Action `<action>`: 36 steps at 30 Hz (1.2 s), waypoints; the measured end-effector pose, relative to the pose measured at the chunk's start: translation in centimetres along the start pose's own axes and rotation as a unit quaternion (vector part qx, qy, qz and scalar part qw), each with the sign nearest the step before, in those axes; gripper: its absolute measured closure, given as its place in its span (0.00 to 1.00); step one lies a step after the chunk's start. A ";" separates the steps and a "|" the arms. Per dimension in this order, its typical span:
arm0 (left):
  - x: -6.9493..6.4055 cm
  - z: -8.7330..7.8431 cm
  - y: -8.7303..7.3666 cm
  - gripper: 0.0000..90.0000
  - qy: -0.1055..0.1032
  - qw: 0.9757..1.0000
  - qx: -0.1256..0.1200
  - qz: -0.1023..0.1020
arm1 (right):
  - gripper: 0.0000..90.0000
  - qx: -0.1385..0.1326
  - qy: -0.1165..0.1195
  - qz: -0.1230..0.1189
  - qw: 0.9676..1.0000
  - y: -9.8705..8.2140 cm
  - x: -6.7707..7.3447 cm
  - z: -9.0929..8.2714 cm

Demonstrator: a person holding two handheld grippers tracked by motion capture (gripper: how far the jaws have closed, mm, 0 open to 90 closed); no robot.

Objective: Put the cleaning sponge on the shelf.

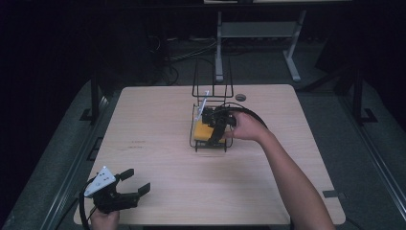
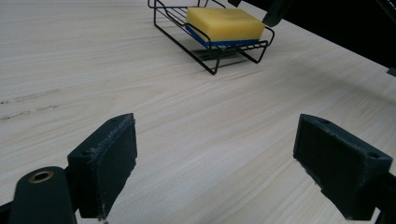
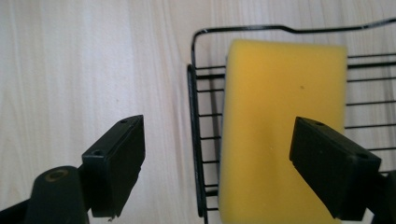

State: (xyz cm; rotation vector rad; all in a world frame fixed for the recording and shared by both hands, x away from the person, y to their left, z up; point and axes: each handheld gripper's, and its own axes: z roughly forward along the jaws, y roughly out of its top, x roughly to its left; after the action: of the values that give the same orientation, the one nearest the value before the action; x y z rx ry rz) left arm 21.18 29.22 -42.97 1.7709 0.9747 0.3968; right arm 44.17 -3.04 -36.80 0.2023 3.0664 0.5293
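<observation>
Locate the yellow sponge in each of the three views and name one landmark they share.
High view: the yellow sponge lies mid-table, under the right gripper.
Left gripper view: top centre, far beyond the open jaws.
Right gripper view: right of centre, close below the open jaws.
Shared landmark: the black wire rack holding it.

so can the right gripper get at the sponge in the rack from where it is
Probably yes. The right gripper hangs open right over the yellow sponge, which lies flat in the wire rack with its top bare. One jaw sits outside the rack's rim, so it would likely need to shift inward before closing.
</observation>
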 end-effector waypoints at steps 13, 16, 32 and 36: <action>0.0 0.0 0.0 0.14 0.000 1.000 0.002 0.003 | 0.19 -0.008 0.014 -0.009 1.000 0.3 1.2 0.7; 0.0 0.0 0.0 0.14 0.000 1.000 0.002 0.003 | 0.19 -0.005 0.015 -0.011 1.000 0.5 1.4 0.8; 0.0 0.1 0.0 0.14 -0.001 1.000 0.002 0.003 | 0.19 -0.012 0.019 -0.018 1.000 0.6 2.6 1.6; 0.0 0.1 0.0 0.14 -0.001 1.000 0.001 0.000 | 0.19 -0.011 0.016 -0.020 1.000 0.6 2.8 1.3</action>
State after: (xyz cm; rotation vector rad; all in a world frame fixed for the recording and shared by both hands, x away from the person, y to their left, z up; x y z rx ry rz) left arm 21.22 29.15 -43.00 1.7739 0.9729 0.3934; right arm 41.51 -1.70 -37.78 0.1333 3.0866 0.5701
